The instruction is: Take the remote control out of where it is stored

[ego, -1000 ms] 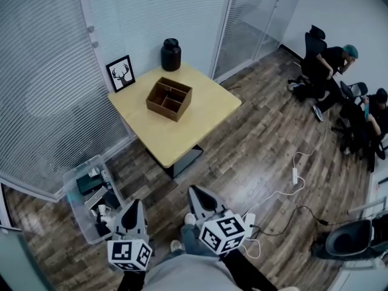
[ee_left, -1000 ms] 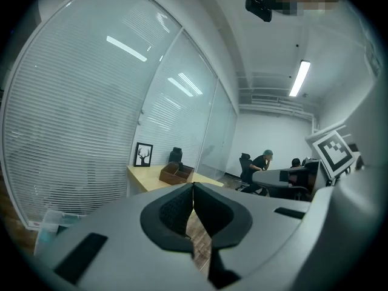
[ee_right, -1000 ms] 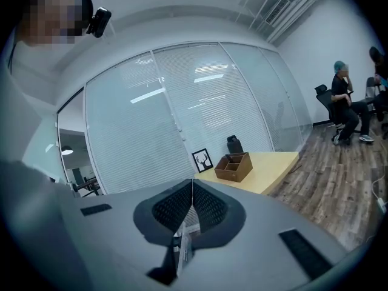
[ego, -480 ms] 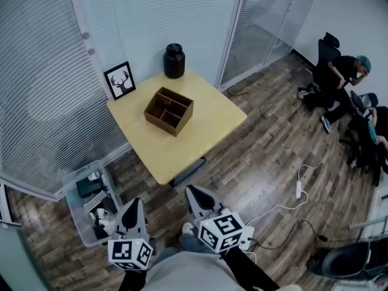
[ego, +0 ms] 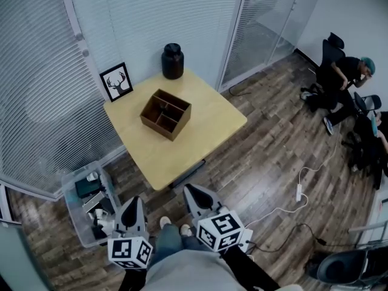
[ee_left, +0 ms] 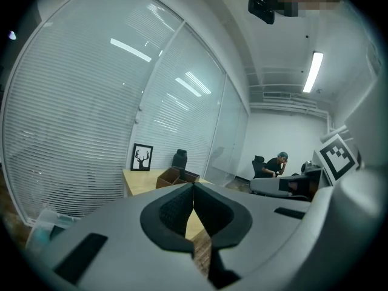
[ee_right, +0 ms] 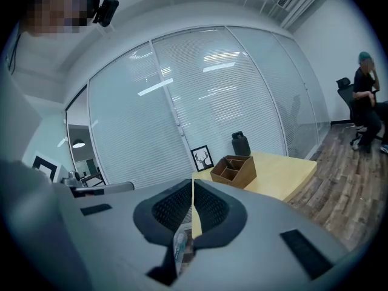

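Tongs on both sides are pressed together and hold nothing: the left gripper [ego: 134, 206] and right gripper [ego: 194, 196] hang well short of the wooden box [ego: 165, 114]. I see no remote control. I judge it lies inside that box, hidden by the dividers. I expect it to be light, rigid and smooth, so I'd pinch across its narrow sides near mid-length. Under the box is a pale table [ego: 209, 123]. Behind the box stand a black jar [ego: 172, 61] and a deer picture [ego: 116, 82], against blinded glass walls [ego: 42, 102].

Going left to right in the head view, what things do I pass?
Black-framed deer picture → brown wooden divided box → white power strip on the floor → seated person in a teal cap.
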`<state>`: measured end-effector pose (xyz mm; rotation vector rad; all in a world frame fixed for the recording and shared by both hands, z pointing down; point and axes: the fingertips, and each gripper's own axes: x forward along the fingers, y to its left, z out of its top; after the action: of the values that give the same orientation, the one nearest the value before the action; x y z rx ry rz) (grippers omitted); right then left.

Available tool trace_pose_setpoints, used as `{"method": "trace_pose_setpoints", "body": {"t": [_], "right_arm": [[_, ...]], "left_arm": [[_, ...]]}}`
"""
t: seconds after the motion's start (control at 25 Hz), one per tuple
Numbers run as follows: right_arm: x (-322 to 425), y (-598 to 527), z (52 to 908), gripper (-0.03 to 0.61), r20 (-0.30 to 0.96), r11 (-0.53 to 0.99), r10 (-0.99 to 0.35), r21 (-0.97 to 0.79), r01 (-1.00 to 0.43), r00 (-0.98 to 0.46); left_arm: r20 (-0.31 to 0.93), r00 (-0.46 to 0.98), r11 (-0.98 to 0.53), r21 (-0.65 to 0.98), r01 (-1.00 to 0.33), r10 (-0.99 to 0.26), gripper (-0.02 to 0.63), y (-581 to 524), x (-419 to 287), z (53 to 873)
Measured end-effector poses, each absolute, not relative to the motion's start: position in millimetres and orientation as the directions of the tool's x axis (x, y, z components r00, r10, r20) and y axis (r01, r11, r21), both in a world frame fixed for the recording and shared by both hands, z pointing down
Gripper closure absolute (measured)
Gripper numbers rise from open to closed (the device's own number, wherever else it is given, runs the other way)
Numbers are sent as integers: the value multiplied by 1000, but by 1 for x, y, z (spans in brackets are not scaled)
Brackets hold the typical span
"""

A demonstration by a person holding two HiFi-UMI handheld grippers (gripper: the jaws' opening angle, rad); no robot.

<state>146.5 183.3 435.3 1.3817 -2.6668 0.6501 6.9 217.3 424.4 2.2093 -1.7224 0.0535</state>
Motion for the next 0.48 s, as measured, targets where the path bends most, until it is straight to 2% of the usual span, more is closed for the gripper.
{"method": "trace_pose_setpoints", "body": {"t": [0.48], "right_arm": [[150, 134, 440, 573, 256, 468, -787, -345, -813, -562]], "left_arm": [[238, 293, -236, 239, -942, -926, 606, 165, 8, 430]]}}
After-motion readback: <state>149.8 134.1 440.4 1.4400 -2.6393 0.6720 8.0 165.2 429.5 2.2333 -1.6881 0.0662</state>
